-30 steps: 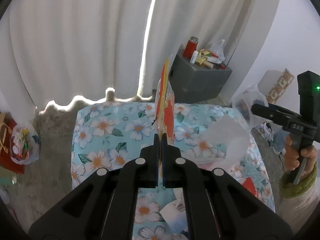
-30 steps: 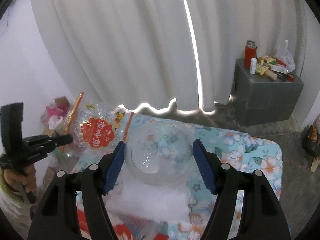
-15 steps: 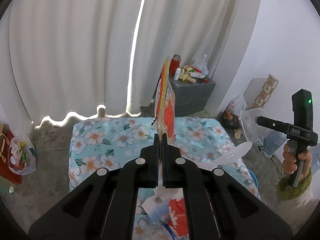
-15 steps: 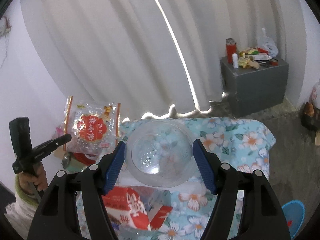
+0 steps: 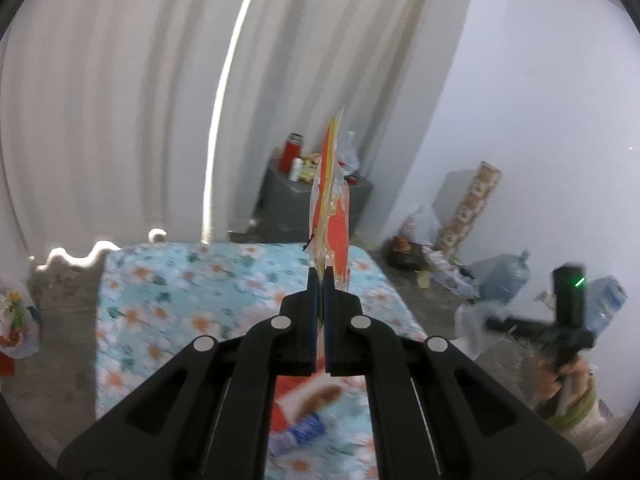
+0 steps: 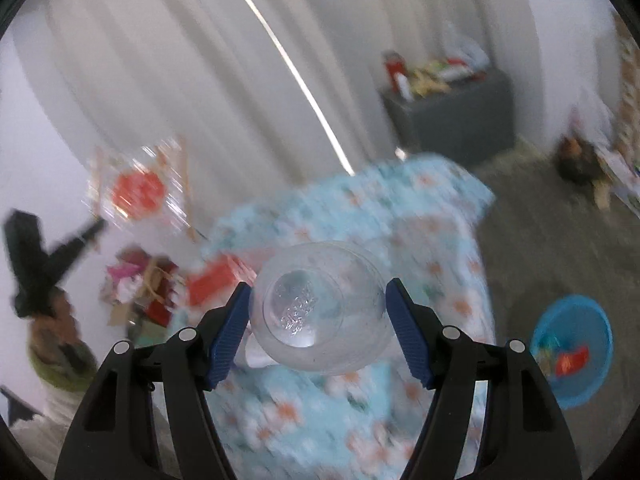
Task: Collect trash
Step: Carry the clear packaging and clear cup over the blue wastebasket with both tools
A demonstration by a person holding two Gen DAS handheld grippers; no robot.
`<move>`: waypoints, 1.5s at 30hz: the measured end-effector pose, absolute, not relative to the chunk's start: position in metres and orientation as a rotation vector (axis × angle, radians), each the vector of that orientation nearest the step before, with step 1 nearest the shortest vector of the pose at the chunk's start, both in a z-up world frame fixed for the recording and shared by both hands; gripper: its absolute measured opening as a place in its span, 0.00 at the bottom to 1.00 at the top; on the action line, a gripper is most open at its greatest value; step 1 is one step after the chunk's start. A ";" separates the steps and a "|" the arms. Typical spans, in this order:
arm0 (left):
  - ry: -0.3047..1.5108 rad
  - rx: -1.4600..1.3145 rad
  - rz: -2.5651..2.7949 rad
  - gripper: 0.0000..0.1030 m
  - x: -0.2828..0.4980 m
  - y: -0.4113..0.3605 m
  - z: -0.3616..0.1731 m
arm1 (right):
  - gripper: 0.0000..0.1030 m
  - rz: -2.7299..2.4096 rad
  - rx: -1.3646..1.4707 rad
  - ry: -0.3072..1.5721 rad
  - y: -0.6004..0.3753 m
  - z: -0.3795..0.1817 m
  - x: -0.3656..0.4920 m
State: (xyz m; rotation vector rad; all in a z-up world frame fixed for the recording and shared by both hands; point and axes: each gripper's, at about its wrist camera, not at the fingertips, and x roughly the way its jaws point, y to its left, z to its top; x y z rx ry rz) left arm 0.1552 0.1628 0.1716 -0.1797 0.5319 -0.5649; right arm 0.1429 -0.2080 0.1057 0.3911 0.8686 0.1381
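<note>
My left gripper (image 5: pixel 319 276) is shut on a clear snack wrapper with a red label (image 5: pixel 332 216), seen edge-on and standing up from the jaws above the flowered table (image 5: pixel 192 288). In the right wrist view the same wrapper (image 6: pixel 138 190) hangs at the left, blurred, from the left gripper (image 6: pixel 98 226). My right gripper (image 6: pixel 318 304) is shut on a clear plastic cup (image 6: pixel 320 308), its blue pads pressing both sides of the cup, mouth toward the camera. In the left wrist view the right gripper (image 5: pixel 490 325) shows at the far right, blurred, with a hand below it.
A blue basket (image 6: pixel 570 344) with some trash stands on the floor at the right. Red cartons (image 5: pixel 308 396) lie on the near table end. A grey cabinet (image 5: pixel 304 204) with bottles stands by the curtain. Bags and water jugs (image 5: pixel 502 276) line the wall.
Both grippers have swung to the right with their loads, off the table's middle toward its right edge. The blue basket has come into the right wrist view. Both grips are unchanged.
</note>
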 end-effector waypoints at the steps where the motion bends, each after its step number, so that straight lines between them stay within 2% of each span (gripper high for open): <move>1: 0.534 -0.182 -0.577 0.00 0.149 0.158 0.170 | 0.65 0.094 0.387 0.898 -0.213 0.094 0.136; 5: 0.544 -0.186 -0.650 0.00 0.120 0.135 0.159 | 0.65 -0.069 0.390 0.974 -0.238 0.050 0.103; 8: 0.573 -0.192 -0.705 0.00 0.101 0.113 0.146 | 0.65 -0.191 0.346 0.976 -0.249 0.033 0.079; 13: 0.660 -0.224 -0.792 0.00 0.080 0.070 0.108 | 0.65 -0.265 0.435 0.968 -0.271 0.008 0.045; 24: 0.820 -0.173 -0.892 0.00 0.083 -0.024 0.051 | 0.65 -0.352 0.644 0.841 -0.331 0.006 -0.011; 31: 0.909 -0.017 -0.976 0.00 0.100 -0.128 0.037 | 0.65 -0.446 0.792 0.754 -0.392 -0.005 -0.041; 37: 1.044 0.121 -1.018 0.01 0.130 -0.231 0.016 | 0.65 -0.476 0.958 0.713 -0.447 -0.039 -0.041; 45: 1.200 0.346 -0.947 0.01 0.173 -0.370 -0.060 | 0.65 -0.510 1.182 0.698 -0.522 -0.106 -0.012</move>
